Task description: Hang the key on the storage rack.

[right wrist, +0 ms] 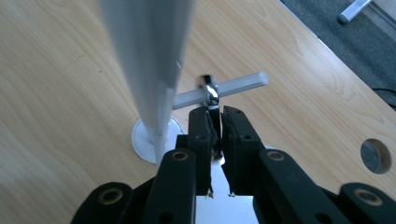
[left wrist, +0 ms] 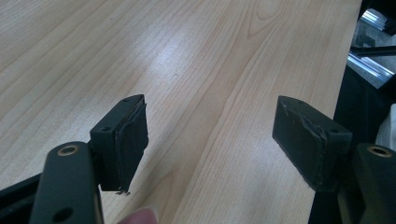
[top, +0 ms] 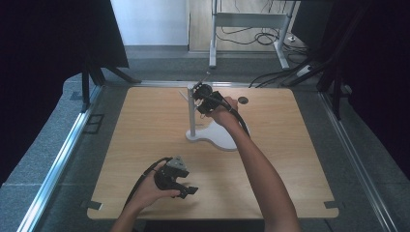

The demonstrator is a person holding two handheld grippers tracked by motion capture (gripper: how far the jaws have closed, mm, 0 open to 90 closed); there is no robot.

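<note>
At the upper centre of the high view: right tool (top: pixel 199 92) up against the top of a white stand (top: pixel 192 113), whose post rises from a flat white base (top: pixel 220 135) on the worktop (top: pixel 145 125).
Right tool state: jaws nearly together, clenched on a small shiny metal piece (right wrist: pixel 211 93) at a white crossbar (right wrist: pixel 233 86) jutting from the post (right wrist: pixel 149 60).
Left tool (top: pixel 186 191): lower left of the high view, low over bare wood, released, nothing between its pads (left wrist: pixel 128 140).
Step in hand: likely hanging the metal piece on, or lifting it off, the crossbar; which one, I cannot tell.
Next move: a small, steady shift along the bar without nudging the post.
Writing: no brand, label or lettering readable anywhere.
</note>
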